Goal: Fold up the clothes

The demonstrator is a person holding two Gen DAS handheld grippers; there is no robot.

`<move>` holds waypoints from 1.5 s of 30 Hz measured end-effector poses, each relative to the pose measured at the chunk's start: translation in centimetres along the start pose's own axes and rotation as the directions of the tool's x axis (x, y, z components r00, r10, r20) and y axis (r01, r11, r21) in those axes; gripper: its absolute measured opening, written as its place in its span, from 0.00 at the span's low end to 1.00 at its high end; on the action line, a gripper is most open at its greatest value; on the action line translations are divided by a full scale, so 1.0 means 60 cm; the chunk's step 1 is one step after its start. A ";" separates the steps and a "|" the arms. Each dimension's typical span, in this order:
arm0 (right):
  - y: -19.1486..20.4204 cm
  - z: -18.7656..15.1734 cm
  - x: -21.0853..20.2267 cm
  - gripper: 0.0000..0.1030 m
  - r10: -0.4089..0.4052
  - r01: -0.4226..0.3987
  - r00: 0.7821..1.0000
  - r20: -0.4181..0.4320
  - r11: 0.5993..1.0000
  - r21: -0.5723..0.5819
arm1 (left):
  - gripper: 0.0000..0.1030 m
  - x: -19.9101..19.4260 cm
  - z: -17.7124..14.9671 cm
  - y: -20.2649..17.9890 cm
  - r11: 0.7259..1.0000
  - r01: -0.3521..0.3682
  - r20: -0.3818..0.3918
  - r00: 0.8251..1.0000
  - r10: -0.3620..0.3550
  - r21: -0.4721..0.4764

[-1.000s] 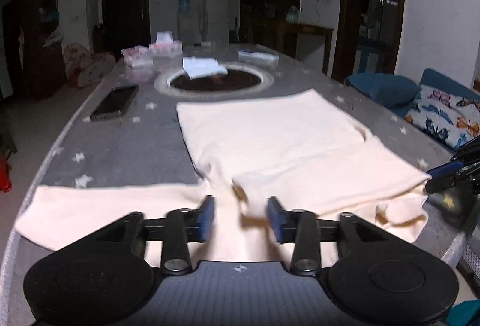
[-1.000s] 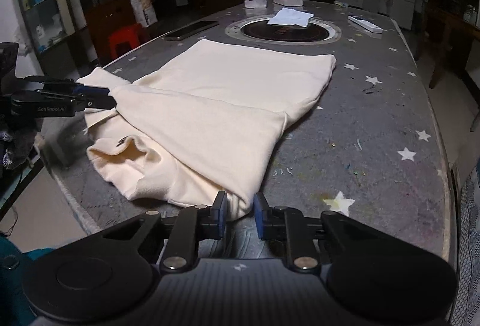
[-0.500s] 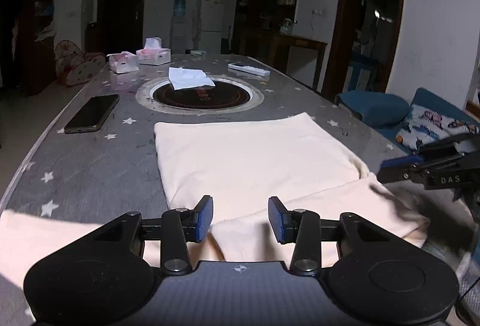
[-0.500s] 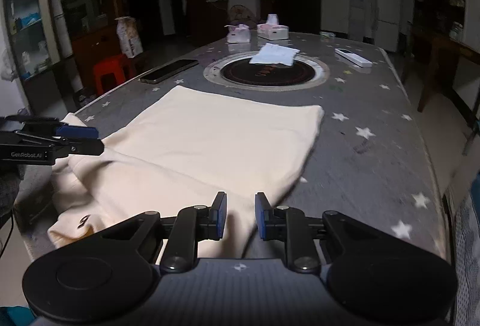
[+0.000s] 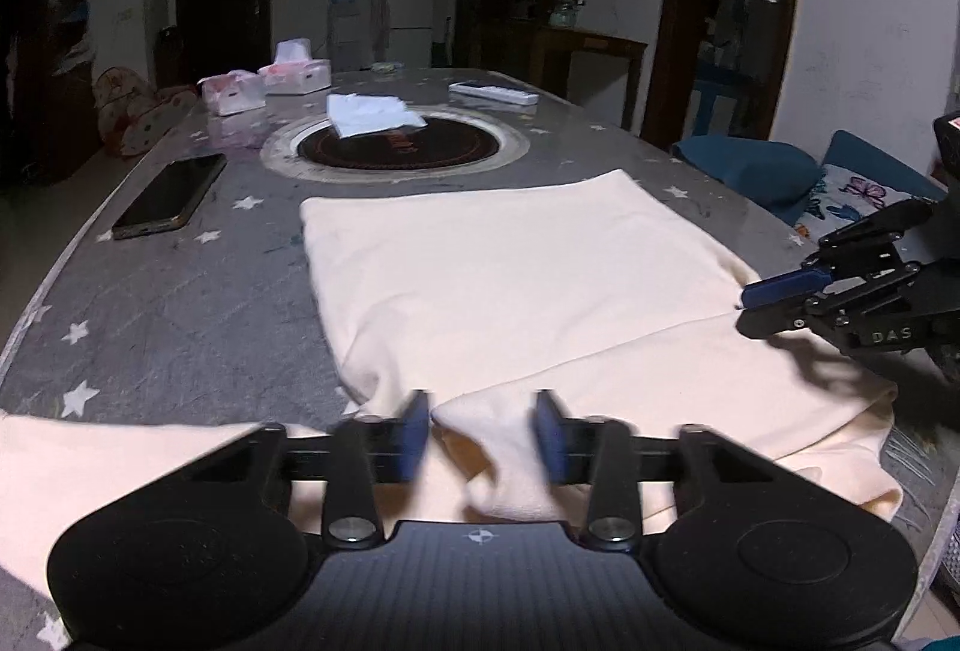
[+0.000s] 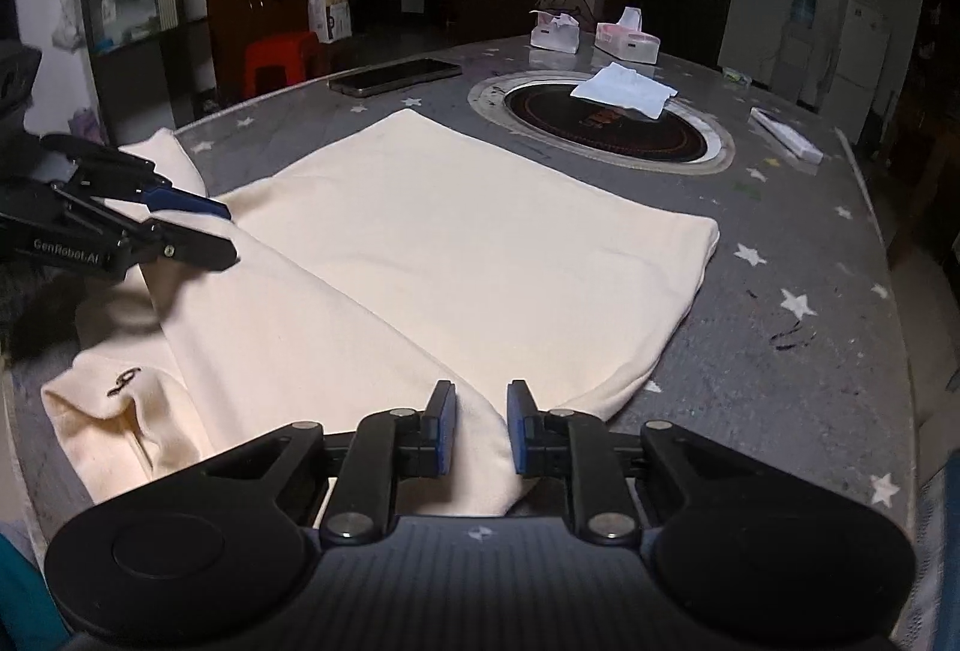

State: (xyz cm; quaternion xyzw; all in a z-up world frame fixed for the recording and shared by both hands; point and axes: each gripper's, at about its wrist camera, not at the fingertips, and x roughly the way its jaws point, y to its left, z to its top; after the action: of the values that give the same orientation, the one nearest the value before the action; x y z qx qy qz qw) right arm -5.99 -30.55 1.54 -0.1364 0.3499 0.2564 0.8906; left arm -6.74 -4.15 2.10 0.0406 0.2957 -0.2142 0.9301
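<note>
Two wrist views are given. In the left wrist view, a cream garment (image 5: 516,291) is seen spread flat on a grey star-patterned table (image 5: 180,327), partly folded, with a sleeve or flap laid across its near part. The left gripper (image 5: 483,435) is held low over the near edge of the cloth, jaws parted, with a bunched fold of fabric lying in the gap; whether the pads touch it cannot be told, as this part is blurred. The right gripper (image 5: 747,306) is seen at the right, over the garment's right edge, its fingers a little apart. A phone (image 5: 171,195) is placed on the left of the table, well apart from the cloth. A white tissue (image 5: 372,114) is laid on the round inset hob (image 5: 399,150) beyond the garment, and two tissue boxes (image 5: 267,84) and a remote (image 5: 495,93) are set further back.

In the right wrist view, the garment (image 6: 468,243) is shown with a folded band running along its near-left side. The right gripper (image 6: 480,426) is held released, jaws parted, with the corner of the folded cloth between the pads but not pinched. The left gripper (image 6: 225,231) is seen at the left edge, over the cloth's far-left corner, fingers apart. A small dark logo (image 6: 123,381) is visible on the rumpled near-left part.
</note>
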 end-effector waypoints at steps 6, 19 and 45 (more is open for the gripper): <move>0.002 -0.005 -0.006 0.15 -0.021 0.021 1.000 0.010 1.000 0.016 | 0.19 -0.026 0.005 -0.012 0.992 -0.110 0.110 0.989 0.103 0.058; 0.027 0.000 -0.038 0.17 0.025 -0.028 0.998 0.062 0.999 0.039 | 0.24 -0.028 -0.032 -0.022 0.999 -0.045 0.031 0.999 0.044 0.006; 0.101 0.044 -0.015 0.26 0.165 -0.163 0.984 0.067 0.986 -0.040 | 0.49 -0.112 -0.080 0.219 0.727 -0.558 -0.090 0.813 0.575 -0.401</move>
State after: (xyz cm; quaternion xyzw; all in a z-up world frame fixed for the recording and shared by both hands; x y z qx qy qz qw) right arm -8.44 -24.74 3.70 -0.1134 0.3238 0.3397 0.8757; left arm -8.69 11.21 1.31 -0.0710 0.2885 0.1455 0.9437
